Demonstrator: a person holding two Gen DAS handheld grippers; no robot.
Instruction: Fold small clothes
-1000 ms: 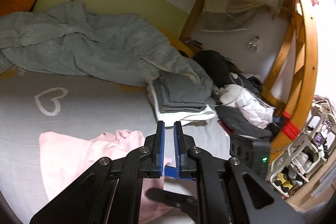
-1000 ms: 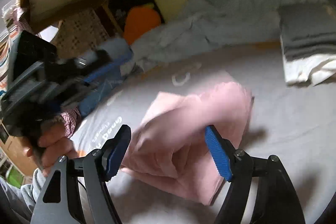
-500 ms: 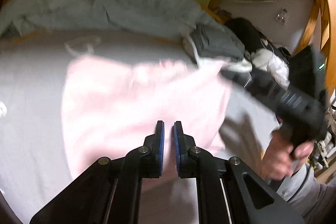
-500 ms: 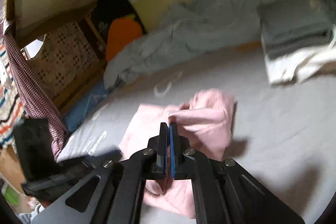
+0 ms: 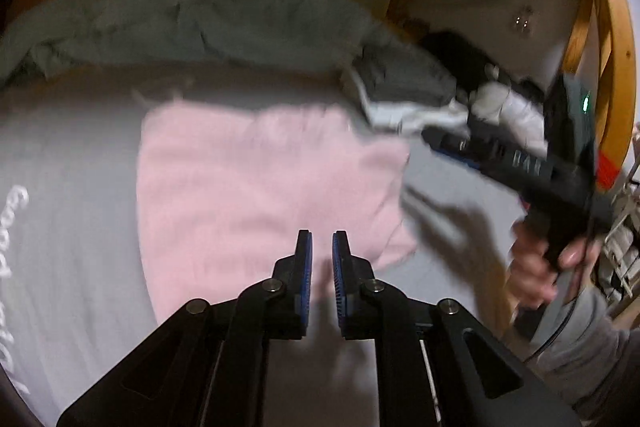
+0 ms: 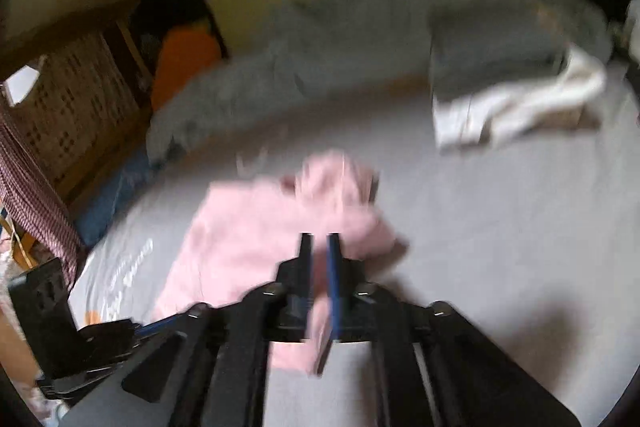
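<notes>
Left gripper (image 5: 321,247): jaws nearly closed, thin gap, nothing visibly pinched; it hovers over the near edge of the pink garment (image 5: 264,187), tips aimed down at the cloth, probably lining up for an edge pinch. Right gripper (image 6: 320,251): jaws narrow and opening right now; pink cloth shows behind and below the gap, but with the motion blur I can't tell whether any fold sits between the pads, so I read it as letting go, not gripping. From the left wrist view the right gripper (image 5: 516,171) sits off the garment's right side, above the sheet, held in a hand (image 5: 536,267) with a grey sleeve (image 5: 592,339). Using the garment as landmark: it lies roughly flat on the grey bedsheet (image 5: 72,155), fairly squared off on its left and far sides, bunched at the right corner, which looks like a fold partly laid over. Beyond its far right corner is a stack of folded grey and white clothes (image 6: 500,79), likely the done pile, kept clear of the working area. Beyond its far edge, a rumpled grey-green blanket (image 5: 192,19); an orange cushion (image 6: 184,59) further back to the left. Judgement: mid-fold, next pinch needs a clean single edge; the bunched corner risks grabbing extra layers.
</notes>
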